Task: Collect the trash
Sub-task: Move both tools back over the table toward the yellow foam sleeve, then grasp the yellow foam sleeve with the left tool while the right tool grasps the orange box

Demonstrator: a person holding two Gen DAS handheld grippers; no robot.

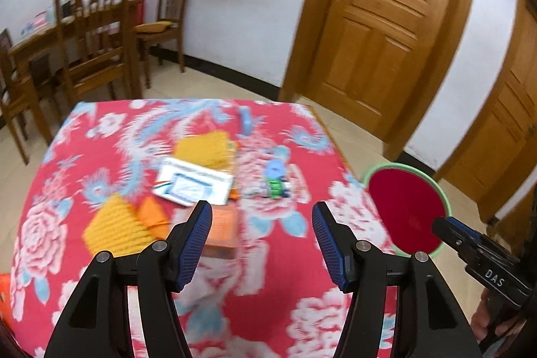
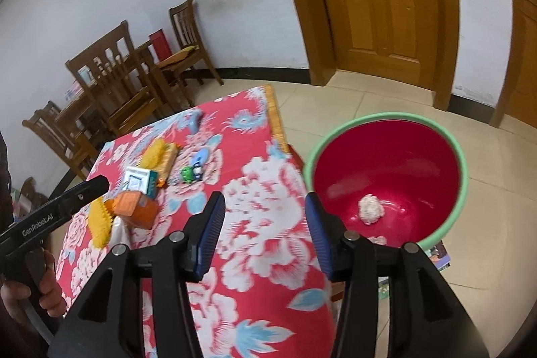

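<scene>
A red basin with a green rim (image 2: 465, 163) stands on the floor right of the table and holds a crumpled white wad (image 2: 370, 209); it also shows in the left wrist view (image 1: 372, 171). On the floral cloth (image 1: 84, 257) lie a white-blue box (image 1: 193, 185), an orange box (image 1: 225, 228), yellow corrugated packs (image 1: 114, 227), a blue-green wrapper (image 1: 275, 178) and a blue piece (image 1: 246, 121). My left gripper (image 1: 261, 243) is open and empty above the table, short of the orange box. My right gripper (image 2: 263, 233) is open and empty over the table's right edge.
Wooden chairs (image 1: 97, 32) and a dining table stand at the back left. Wooden doors (image 1: 386, 22) lie at the back right. A printed sheet (image 2: 439, 255) lies on the tiled floor by the basin.
</scene>
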